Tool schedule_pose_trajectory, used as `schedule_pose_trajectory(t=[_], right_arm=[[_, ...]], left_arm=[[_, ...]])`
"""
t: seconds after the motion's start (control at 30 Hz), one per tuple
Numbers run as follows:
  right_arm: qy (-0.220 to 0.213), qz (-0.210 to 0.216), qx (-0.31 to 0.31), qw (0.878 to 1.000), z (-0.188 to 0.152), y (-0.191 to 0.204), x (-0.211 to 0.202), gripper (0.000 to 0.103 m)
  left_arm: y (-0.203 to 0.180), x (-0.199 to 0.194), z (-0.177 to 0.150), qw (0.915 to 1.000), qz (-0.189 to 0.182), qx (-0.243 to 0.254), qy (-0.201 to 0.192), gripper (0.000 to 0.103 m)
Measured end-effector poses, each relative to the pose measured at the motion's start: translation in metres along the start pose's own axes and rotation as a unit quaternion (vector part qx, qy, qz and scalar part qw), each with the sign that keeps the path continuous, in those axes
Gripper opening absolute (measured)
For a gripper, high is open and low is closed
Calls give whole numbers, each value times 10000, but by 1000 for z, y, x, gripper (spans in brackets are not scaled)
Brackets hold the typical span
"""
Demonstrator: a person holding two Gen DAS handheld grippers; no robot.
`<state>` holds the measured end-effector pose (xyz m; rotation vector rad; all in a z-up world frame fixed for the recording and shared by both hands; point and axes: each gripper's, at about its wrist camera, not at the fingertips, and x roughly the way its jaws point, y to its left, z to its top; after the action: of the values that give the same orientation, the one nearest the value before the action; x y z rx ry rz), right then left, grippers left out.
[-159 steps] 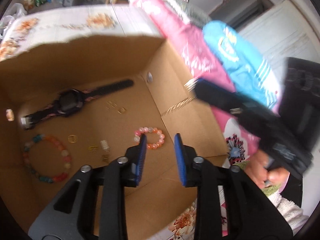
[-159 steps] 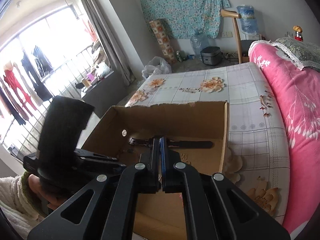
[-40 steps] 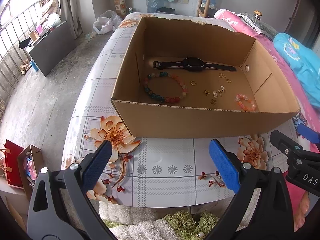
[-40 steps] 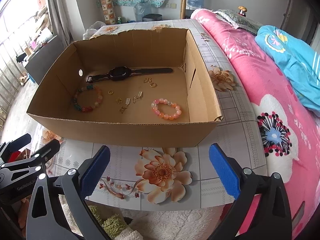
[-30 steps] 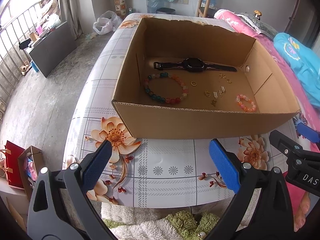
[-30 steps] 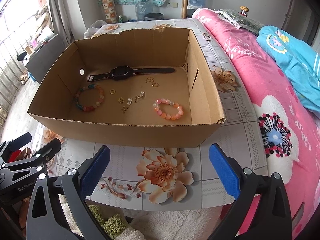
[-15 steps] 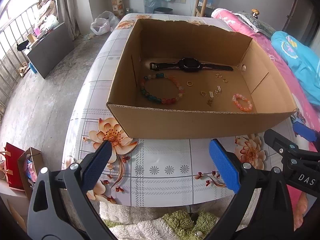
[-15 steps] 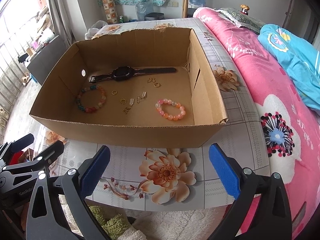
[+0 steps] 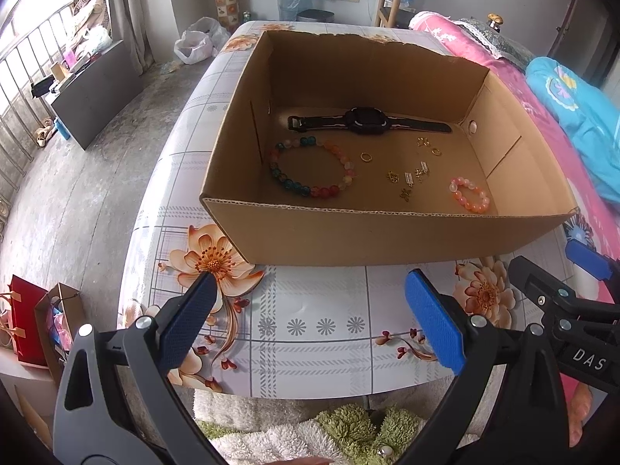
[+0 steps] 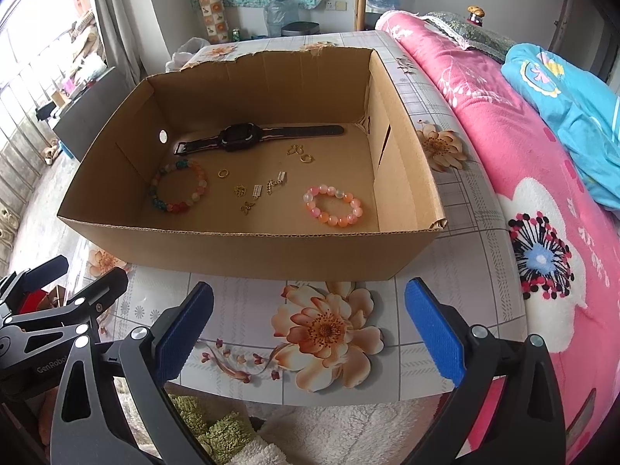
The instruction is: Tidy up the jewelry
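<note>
- Your left hand-held gripper [image 9: 308,319] sits low in the left wrist frame, pointing at the near wall of the cardboard box [image 9: 387,238], with its blue pads spread wide and nothing between them.
- Your right hand-held gripper [image 10: 308,319] takes the same pose in the right wrist frame: pads spread wide, empty, above the flower-print bench [image 10: 329,329] in front of the box.
- Each gripper shows in the other's view, the right one at the lower right edge of the left wrist frame, the left one at the lower left of the right wrist frame; they are apart.
- The box fills the middle of both frames, open at the top; bare bench lies between its near wall and your pads, and a pink bed cover [image 10: 523,162] runs along the right.
- Inside, a black watch [image 9: 366,121] lies along the far wall.
- A multicoloured bead bracelet [image 9: 312,166] lies at the left of the box floor.
- A pink bead bracelet [image 10: 335,205] lies at the right, well apart from it.
- Small gold pieces [image 10: 257,190] are scattered between the two bracelets.
- Against half a second ago, the box sits slightly further left in the left wrist frame; the jewelry has not shifted and both grippers remain spread.
</note>
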<state>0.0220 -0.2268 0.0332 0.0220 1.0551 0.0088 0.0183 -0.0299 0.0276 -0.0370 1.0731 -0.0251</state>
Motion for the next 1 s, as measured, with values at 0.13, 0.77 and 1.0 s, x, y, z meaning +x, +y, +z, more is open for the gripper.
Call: schedule_pose_trajectory(t=[0.13,0.77,1.0], right_arm=[[28,10,17,10000,0,-1,2,96],[62,31,57,10000,1,-5,6,96],[63,44,27,10000,1,-2,5,96]], left_arm=[[-2,1,0,10000,0,32,8,94],[-4,5,2,10000,-31,6,65,94],[-4,5,2,10000,-38,-24,80,94]])
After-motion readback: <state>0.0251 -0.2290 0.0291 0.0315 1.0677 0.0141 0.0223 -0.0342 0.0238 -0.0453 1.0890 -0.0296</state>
